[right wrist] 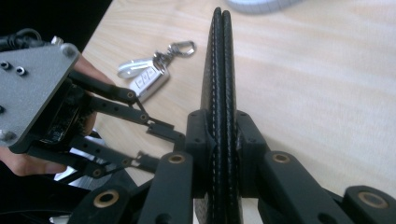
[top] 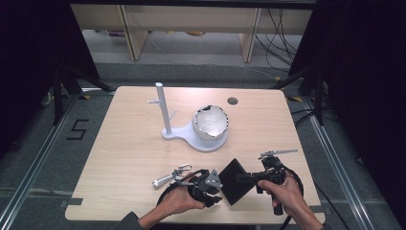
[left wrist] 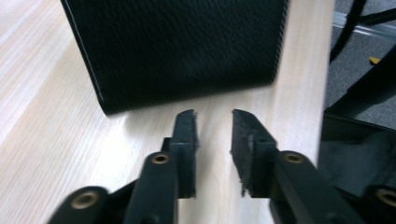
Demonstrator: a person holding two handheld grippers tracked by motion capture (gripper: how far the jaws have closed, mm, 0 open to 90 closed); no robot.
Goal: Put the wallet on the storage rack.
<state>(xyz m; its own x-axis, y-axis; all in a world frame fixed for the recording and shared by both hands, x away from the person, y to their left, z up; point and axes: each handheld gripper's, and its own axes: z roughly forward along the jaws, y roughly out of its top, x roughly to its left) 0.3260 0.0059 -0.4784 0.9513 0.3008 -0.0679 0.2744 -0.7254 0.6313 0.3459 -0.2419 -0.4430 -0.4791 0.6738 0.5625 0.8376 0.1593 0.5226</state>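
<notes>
Clamping a black wallet [right wrist: 218, 88] edge-on between the pads of the right tool [right wrist: 219, 128], at the lower middle of the right gripper view, jaws pressed fully against both leather faces. Holding the same wallet [top: 235, 181] up as a dark diamond shape at the lower middle of the high view, just above the tabletop [top: 124, 148], with the right tool [top: 253, 178] gripping its right corner. Standing slightly apart, the jaws of the left tool [left wrist: 214, 133], with nothing between them; hovering just short of the wallet [left wrist: 182, 46], which is covering the upper part of the left gripper view. Gripping the left tool [top: 210, 184] from the lower left of the high view, a hand [top: 179, 201]. Lying on the tabletop to the left of the wallet, a car key with a metal clip [top: 171, 175], near the left tool. Standing farther back, at the centre of the high view, a white stand with an upright post [top: 168, 115] and a white bowl [top: 209, 121] resting on its base.
</notes>
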